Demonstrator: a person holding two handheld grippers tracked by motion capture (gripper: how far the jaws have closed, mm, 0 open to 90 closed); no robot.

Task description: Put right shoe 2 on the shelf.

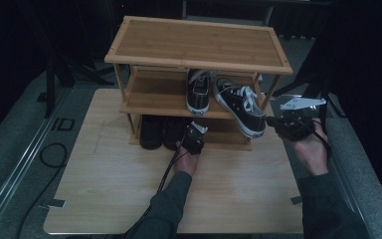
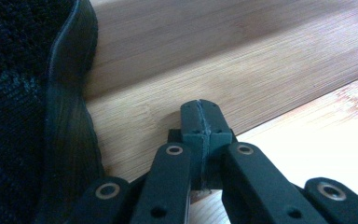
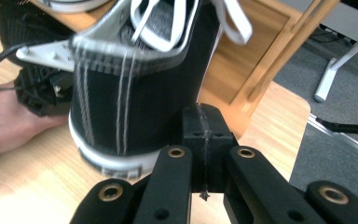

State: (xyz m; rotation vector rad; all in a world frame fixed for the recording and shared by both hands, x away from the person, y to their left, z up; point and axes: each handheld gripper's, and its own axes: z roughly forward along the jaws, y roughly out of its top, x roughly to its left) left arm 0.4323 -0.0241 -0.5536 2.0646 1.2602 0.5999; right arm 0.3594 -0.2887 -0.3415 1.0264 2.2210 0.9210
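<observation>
Tilted sneaker [image 1: 240, 105], heel toward right gripper [image 1: 272, 122], apparently overhanging the shelf [image 1: 154, 102]

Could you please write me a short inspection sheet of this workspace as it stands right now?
Surface: light wooden table, mostly bare in front of the rack.
Job's things: three-tier wooden shoe rack; one black-and-white sneaker sits on the middle shelf; a second sneaker hangs tilted off that shelf's edge; dark shoes stand on the bottom shelf.
Clutter: nothing seen.
Grippers: left tongs shut, empty, at the bottom shelf beside a dark shoe; right tongs shut, close behind the tilted sneaker's heel, contact unclear.
Cables: one trails from the left tongs; another lies looped on the floor.
Surroundings: dark room, grey floor.
</observation>
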